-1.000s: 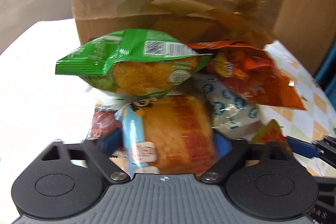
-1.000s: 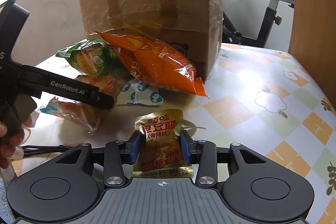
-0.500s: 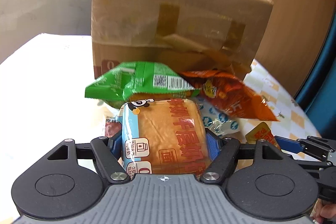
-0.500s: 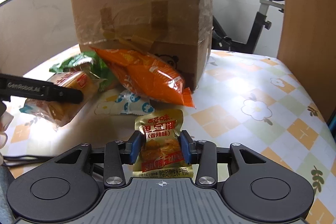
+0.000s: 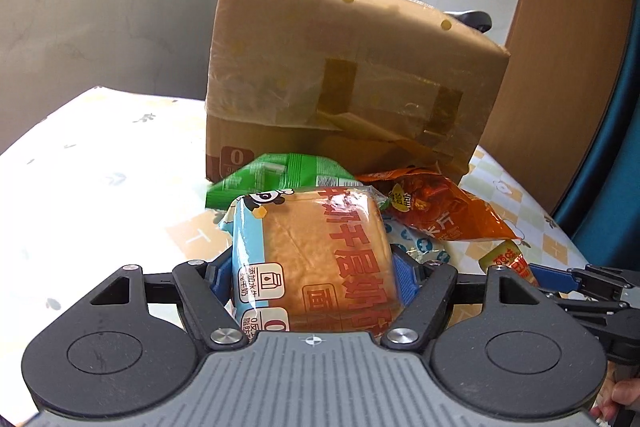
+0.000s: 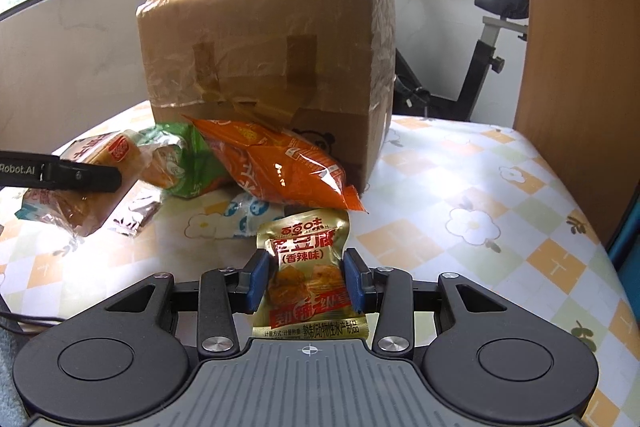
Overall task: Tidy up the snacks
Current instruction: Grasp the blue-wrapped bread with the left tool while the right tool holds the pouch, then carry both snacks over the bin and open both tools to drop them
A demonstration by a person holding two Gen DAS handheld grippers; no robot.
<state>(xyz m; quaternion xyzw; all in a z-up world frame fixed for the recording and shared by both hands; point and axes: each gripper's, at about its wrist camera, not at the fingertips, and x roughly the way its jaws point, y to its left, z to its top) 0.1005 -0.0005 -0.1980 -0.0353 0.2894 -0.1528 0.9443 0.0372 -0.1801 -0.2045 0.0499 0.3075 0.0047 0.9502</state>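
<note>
Gold and blue wrappers held off the table, one snack in each hand-held gripper.

Clamped in the left hand-held gripper (image 5: 314, 277) is a wrapped bread loaf (image 5: 316, 263), its blue pads pressing both sides; the right hand-held gripper (image 6: 306, 281) is closed on a small gold tofu packet (image 6: 306, 267). Both are held above the table (image 6: 480, 227), on the near side of the pile. As I judge it, sorting has barely started: the green bag (image 6: 184, 163), the orange bag (image 6: 280, 167) and a white-and-blue packet (image 6: 248, 219) lie heaped against the taped cardboard box (image 6: 264, 67) towards the table's far edge, with a dark foil packet (image 6: 132, 219) beside them. No tray or bin shows, so where the two held snacks go I cannot tell.
</note>
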